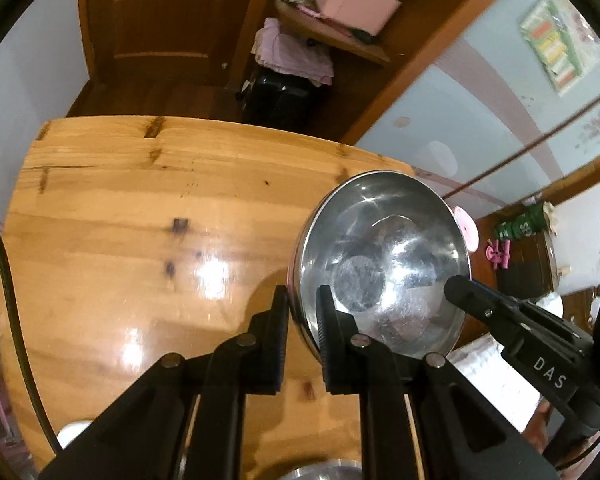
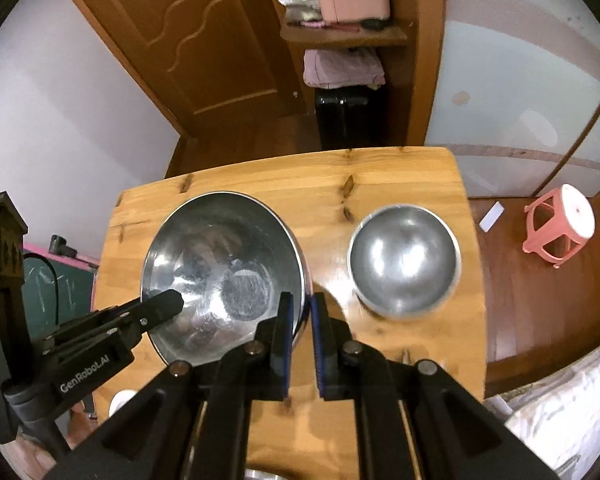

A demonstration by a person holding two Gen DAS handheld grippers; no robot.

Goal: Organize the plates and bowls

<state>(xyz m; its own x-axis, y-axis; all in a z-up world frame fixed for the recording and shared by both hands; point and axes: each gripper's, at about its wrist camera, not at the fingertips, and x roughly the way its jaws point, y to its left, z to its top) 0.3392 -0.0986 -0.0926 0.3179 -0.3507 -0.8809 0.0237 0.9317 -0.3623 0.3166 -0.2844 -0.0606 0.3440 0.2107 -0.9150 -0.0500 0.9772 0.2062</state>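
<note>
Clear: bare table fills the left wrist view's left half.
Blocked: big steel bowl at centre left of the right wrist view, small bowl at centre right.
Gap: narrow wood strip between bowls.

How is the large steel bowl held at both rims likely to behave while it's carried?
The large steel bowl looks thin-walled and rigid, so probably light and unbending. Its polished, glare-covered surface suggests it may slip between the pads of the left gripper and right gripper. Pinched only at opposite rims, it could tilt.
</note>
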